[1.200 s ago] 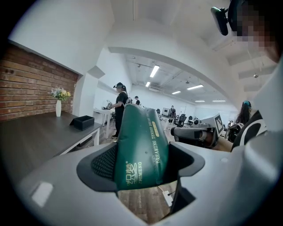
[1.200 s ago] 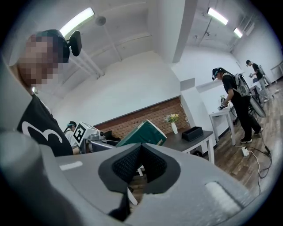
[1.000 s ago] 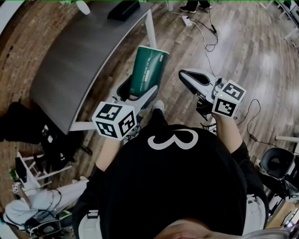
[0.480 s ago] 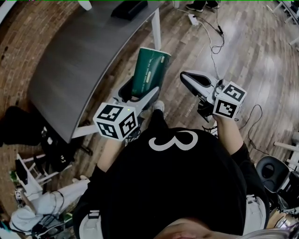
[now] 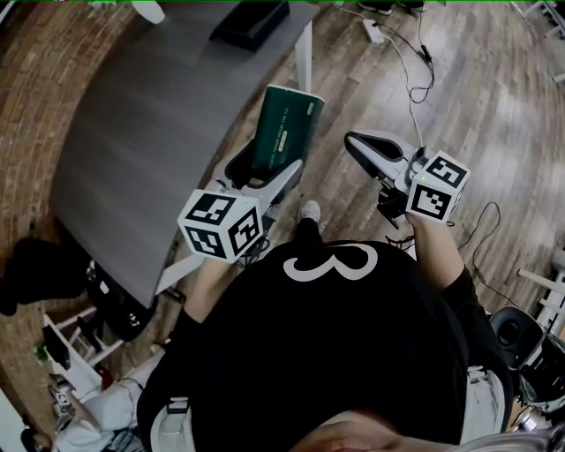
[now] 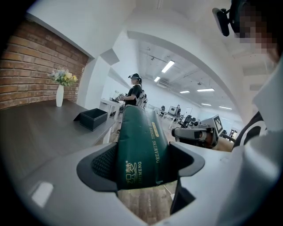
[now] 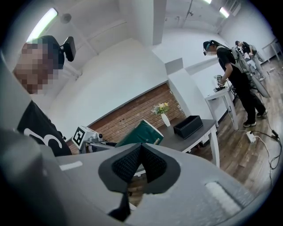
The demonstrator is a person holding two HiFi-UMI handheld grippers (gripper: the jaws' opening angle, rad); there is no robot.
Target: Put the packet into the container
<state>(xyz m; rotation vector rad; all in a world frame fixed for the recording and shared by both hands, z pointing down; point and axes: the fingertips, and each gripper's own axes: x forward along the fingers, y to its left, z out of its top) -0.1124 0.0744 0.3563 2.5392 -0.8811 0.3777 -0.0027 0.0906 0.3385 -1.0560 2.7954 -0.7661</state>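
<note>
1. Head view: the left gripper [image 5: 267, 168] is clamped on the lower end of a dark green packet [image 5: 284, 122]. The packet stands up out of the jaws, over the wood floor just beside the edge of the grey table [image 5: 132, 124]. The black container [image 5: 252, 21] sits at the table's far end, well apart from the packet. The right gripper [image 5: 371, 152] is held out over the floor, carrying nothing. A white "3" [image 5: 328, 262] is printed on the person's black shirt. A power strip [image 5: 374, 32] and loose cables [image 5: 415, 71] lie on the floor on the way to the container, so a foot could catch on them.

2. Left gripper view: both pads press the packet's sides, with most of its length sticking out past them. Gold print runs along it: "DREAMING TENDER", then more that is too small to read. Near the pads are Chinese characters over letters ending "HUMENG". With the grip this low, I judge the top-heavy packet could swing or slide in the pads on a quick move. It could also catch the container's rim and end up propped there rather than inside. A white vase of flowers [image 6: 59, 93] stands further along the table.

3. Right gripper view: its jaws are pressed together with nothing between them. It is too far off to steady the packet if it slips.
</note>
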